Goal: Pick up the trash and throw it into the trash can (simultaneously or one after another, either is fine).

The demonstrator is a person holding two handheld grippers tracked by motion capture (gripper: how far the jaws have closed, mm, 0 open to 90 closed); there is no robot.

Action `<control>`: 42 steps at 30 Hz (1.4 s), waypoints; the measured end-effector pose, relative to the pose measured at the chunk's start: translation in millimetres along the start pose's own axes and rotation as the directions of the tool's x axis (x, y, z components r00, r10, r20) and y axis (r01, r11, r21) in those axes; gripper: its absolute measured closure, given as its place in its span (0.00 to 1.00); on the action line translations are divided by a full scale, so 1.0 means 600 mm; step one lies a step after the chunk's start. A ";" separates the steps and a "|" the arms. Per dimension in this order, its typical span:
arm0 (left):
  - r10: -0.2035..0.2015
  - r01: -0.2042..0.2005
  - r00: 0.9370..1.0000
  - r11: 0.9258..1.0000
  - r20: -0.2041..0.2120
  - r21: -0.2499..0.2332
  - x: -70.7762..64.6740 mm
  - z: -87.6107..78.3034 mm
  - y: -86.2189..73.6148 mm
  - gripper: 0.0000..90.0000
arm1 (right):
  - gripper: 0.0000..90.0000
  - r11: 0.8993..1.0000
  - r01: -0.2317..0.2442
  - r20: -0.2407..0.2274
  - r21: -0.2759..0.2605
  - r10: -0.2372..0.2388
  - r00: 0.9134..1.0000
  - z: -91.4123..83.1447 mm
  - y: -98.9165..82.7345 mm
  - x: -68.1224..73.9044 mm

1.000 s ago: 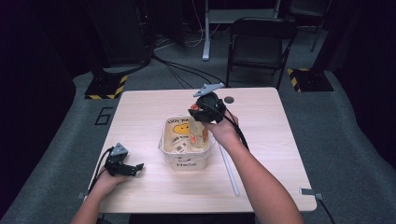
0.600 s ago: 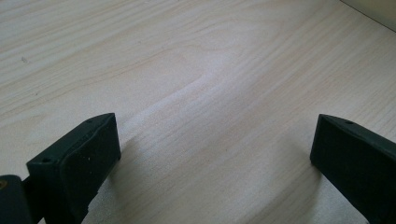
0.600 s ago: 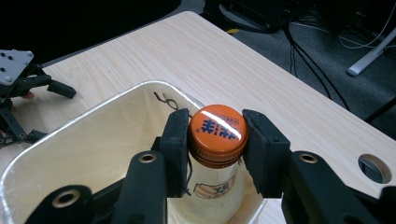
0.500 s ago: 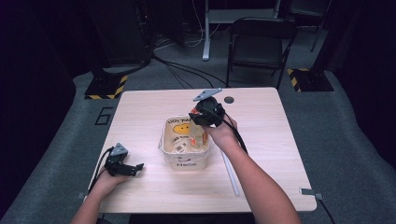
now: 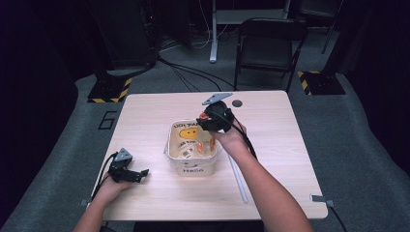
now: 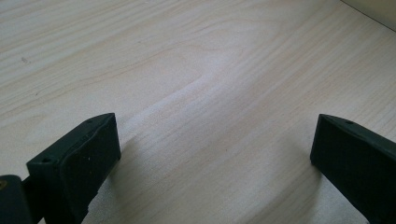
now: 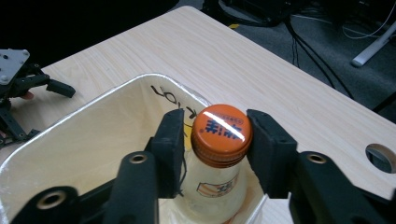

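Note:
A small clear bottle with an orange cap (image 7: pixel 222 135) stands upright in the far right corner of a white tub (image 7: pixel 93 116). My right gripper (image 7: pixel 215 144) reaches down over it, one jaw on each side of the cap. The jaws have just been opening; a thin gap shows at the left jaw, so they are open around the cap. In the high view the right gripper (image 5: pixel 209 122) hovers over the tub's (image 5: pixel 191 166) far right rim. My left gripper (image 5: pixel 139 174) rests on the table at the near left, open, with bare wood between its fingers (image 6: pixel 79 158).
The tub carries a smiley face, black lettering, and some orange-and-white things inside (image 5: pixel 193 147). A white strip (image 5: pixel 238 179) lies on the table to its right. A round hole (image 5: pixel 237 103) pierces the table's far side. A folding chair (image 5: pixel 270 43) stands beyond the table.
The right hand has sunk very slightly over the tub's corner. The left hand and its gripper have stayed where they were.

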State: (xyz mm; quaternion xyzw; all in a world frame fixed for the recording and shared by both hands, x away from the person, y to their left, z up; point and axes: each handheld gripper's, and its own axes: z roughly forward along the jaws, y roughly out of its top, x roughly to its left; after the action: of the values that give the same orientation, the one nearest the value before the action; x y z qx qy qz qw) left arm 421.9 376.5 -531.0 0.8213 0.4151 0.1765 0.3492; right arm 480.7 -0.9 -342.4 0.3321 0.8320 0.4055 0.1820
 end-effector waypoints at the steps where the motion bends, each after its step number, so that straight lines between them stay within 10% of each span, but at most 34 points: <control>1: 0.000 0.000 1.000 1.000 0.000 0.000 0.000 0.000 0.000 0.02 | 0.59 1.000 -0.011 0.002 0.000 0.011 1.000 -0.001 -0.001 0.000; 42: 0.000 0.000 1.000 1.000 0.000 0.000 0.000 0.000 0.000 0.02 | 0.56 0.992 -0.084 0.104 -0.099 0.094 0.990 -0.104 -0.100 -0.023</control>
State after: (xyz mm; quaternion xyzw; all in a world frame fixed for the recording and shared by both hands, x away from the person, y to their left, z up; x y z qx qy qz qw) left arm 421.8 376.4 -531.0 0.8214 0.4151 0.1766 0.3490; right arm 430.3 -72.2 -352.1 0.3814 0.7852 0.4334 0.2241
